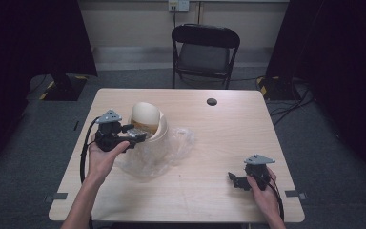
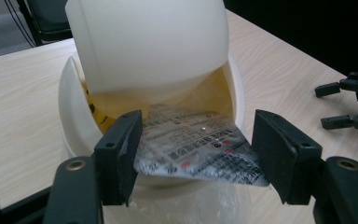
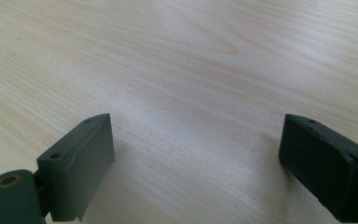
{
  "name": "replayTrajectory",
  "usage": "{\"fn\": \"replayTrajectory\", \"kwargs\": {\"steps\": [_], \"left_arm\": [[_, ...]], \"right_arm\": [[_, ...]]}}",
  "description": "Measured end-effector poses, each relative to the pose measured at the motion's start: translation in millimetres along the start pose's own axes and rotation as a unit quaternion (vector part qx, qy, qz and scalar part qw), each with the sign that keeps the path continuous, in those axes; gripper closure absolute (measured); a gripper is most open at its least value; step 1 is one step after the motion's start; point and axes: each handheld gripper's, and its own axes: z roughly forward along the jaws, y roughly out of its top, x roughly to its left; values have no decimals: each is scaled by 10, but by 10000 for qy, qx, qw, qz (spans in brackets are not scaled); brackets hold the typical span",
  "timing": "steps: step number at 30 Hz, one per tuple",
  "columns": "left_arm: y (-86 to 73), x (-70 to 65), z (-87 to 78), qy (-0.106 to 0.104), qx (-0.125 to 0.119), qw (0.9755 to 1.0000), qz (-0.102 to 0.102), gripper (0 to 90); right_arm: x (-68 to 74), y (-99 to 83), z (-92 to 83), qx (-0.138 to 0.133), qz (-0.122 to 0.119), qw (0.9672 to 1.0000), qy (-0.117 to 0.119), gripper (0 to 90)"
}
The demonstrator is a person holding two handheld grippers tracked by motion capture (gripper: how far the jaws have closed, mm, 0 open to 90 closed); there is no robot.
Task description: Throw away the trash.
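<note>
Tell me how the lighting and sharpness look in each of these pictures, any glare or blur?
High view: dim, dark curtains at the sides, soft overall. Left gripper view: small glints on the silver packet, the near jaws blurred, the cup's lid bright but not blown out. Right gripper view: even light on the table, soft shadows beside the jaws.

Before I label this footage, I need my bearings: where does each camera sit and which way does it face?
High view: above the person's side, looking forward and down at the table; both forearms and hands show.
Left gripper view: on the left gripper, looking along its jaws at a silver sachet over a white cup.
Right gripper view: on the right gripper, looking at bare tabletop between wide jaws.
High and left gripper views share the cup and the right gripper.
</note>
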Motion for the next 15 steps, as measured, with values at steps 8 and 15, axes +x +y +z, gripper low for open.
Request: {"fn": "replayTrajectory", "kwargs": {"steps": [8, 15], "left_arm": [[25, 19, 99, 0, 66, 10000, 23, 439], [27, 34, 237, -4, 190, 9998, -63, 437]], "right_arm": [[0, 0, 0, 0, 0, 10000, 1, 94], [0, 0, 0, 1, -1, 10000, 0, 94]]}}
